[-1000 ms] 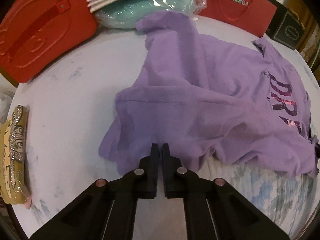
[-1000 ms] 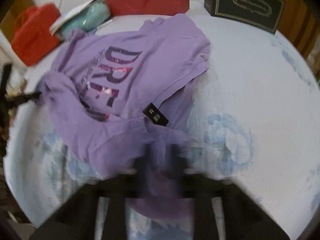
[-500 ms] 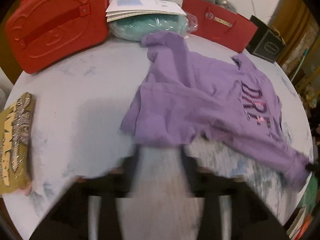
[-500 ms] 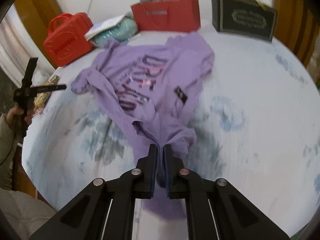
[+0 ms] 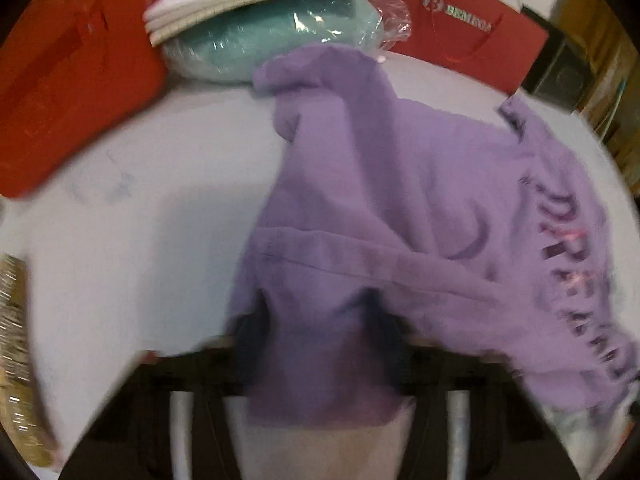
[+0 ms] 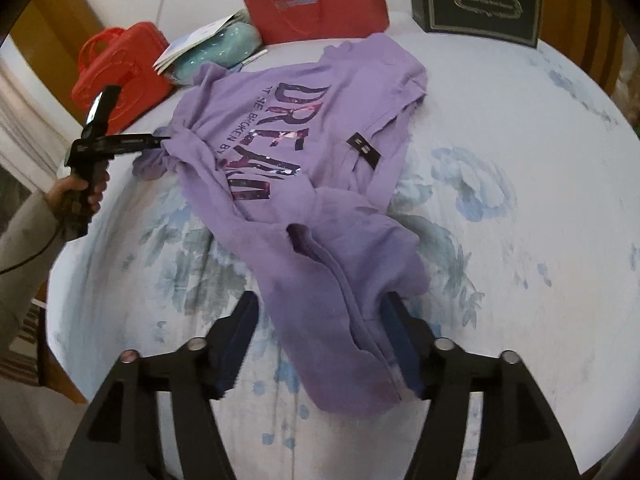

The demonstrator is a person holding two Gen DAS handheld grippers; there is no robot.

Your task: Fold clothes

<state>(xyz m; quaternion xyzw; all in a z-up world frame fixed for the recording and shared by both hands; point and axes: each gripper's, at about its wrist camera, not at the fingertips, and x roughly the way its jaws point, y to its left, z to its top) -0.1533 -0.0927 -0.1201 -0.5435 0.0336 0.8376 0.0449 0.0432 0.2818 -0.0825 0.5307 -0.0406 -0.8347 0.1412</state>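
A purple T-shirt (image 6: 304,148) with dark "DREAM" lettering lies crumpled on a round table covered by a white floral cloth (image 6: 500,184). My right gripper (image 6: 318,336) is open, its fingers on either side of the shirt's near end, which rests on the cloth. My left gripper (image 5: 316,340) is open with a shirt edge (image 5: 320,360) lying between its fingers; this view is blurred. The left gripper also shows in the right wrist view (image 6: 160,142), at the shirt's far left edge.
At the table's back stand a red case (image 6: 120,76), a teal bundle in plastic under notebooks (image 5: 276,36), a red paper bag (image 6: 320,8) and a black gift box (image 6: 480,4). A gold beaded item (image 5: 16,360) lies at the left edge.
Both grippers have opened. The right one let go of the shirt's end, which now lies on the cloth. The left one moved forward over the shirt's edge.
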